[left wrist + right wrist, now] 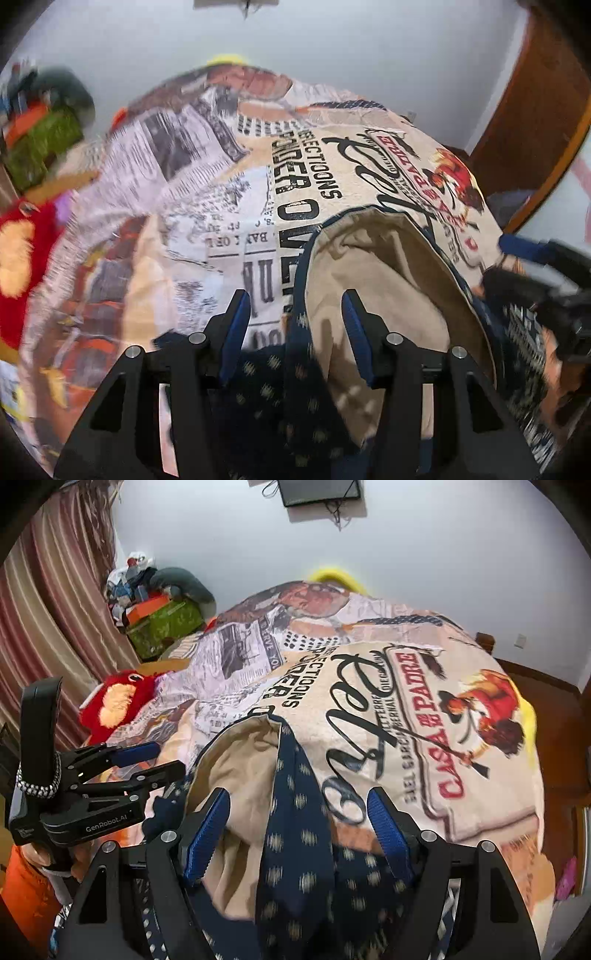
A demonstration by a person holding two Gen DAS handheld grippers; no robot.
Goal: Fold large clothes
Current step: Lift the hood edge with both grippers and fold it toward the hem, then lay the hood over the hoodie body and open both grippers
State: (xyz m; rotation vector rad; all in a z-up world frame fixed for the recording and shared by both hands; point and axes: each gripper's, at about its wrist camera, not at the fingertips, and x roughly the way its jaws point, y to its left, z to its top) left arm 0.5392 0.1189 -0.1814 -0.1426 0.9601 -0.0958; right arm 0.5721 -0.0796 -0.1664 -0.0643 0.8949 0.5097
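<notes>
Garment (pixel 295 834): lying on the bed (pixel 461 775), at the near edge, right under both tongs.
Long axis: runs from the near edge away toward the wall, as far as I can tell – the bottom end is cut off by the frame, so can't say how far it goes.
Pointing: the rounded far end (pixel 255 720) points up the bed, toward the big black lettering on the cover.
Look: navy fabric with small pale woven flecks, beige lining showing where it's flipped open, a thin navy edge running round the beige part. A narrow navy strip (pixel 291 775) lies lengthwise over the beige. Pretty rumpled, not flat.
Left tongs (pixel 295 325): apart, blue pads clear of the cloth – nothing pinched, garment just sits below the gap.
Right tongs (pixel 299 819): spread wide, the navy strip in the gap but the pads aren't on it.
Left tongs from the right camera (pixel 159 760): just beside the garment's left edge, a hand (pixel 74 860) under them.
Bed cover: newspaper-collage print with a red "CASA DE MI PADRE" label.
Also around: red plush toy (pixel 114 705) on the bed's left side, striped curtain (pixel 55 602) behind it.
</notes>
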